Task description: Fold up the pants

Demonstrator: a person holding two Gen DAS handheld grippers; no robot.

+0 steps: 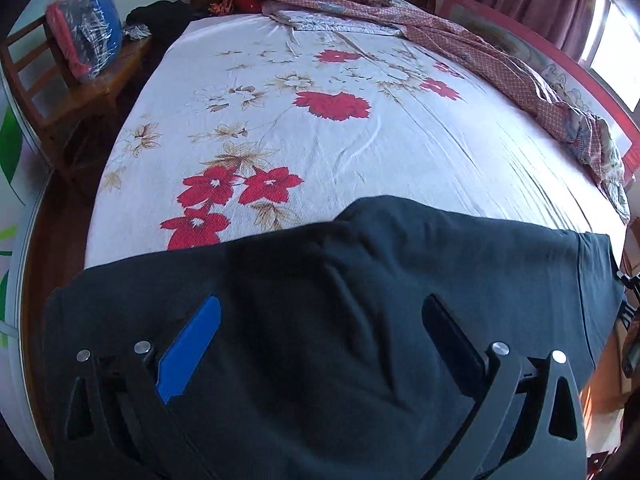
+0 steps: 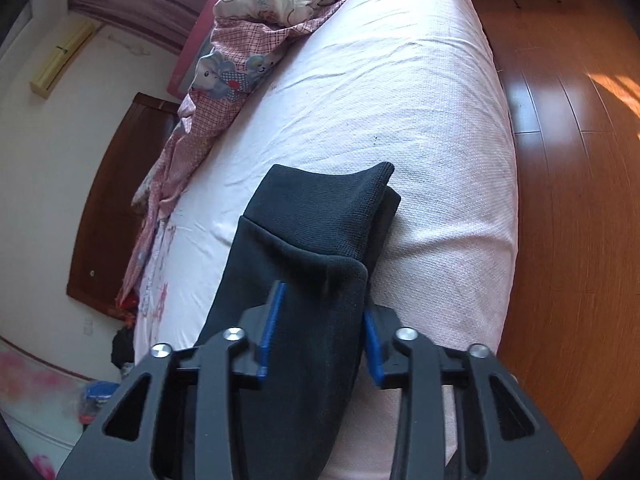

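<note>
Blue-padded and black-framed, the right gripper [image 2: 320, 320] was seen pressed in on a bunched thickness of the dark, heavy-knit cotton pants [image 2: 320, 240]; cloth filled the whole gap between its pads, so the pinch was judged firm, though contact on the far pad was partly hidden by a fold. From that pinch the ribbed cuff end of the leg ran straight forward along the fingers and lay on the pale pink textured bedsheet [image 2: 420, 120], near the bed's edge with the brown wooden floor [image 2: 560, 200] just beyond.

The left gripper [image 1: 320, 320] was held spread wide, nothing between its fingers; the broad body of the pants [image 1: 360, 280] was laid flat directly beneath and ahead of it, its long axis running crosswise to the fingers, from the near-left corner of the bed to the right edge. Beyond the garment the white sheet printed with red flowers [image 1: 320, 80] stretched away to a rumpled pink checked quilt [image 1: 480, 52].

The coming move was judged to turn on this: the leg end was already held on the right, and the fold would need it carried along the garment's long axis toward the left gripper's side; the left gripper, nearer the wide part, was better placed to pin or take that end.
</note>
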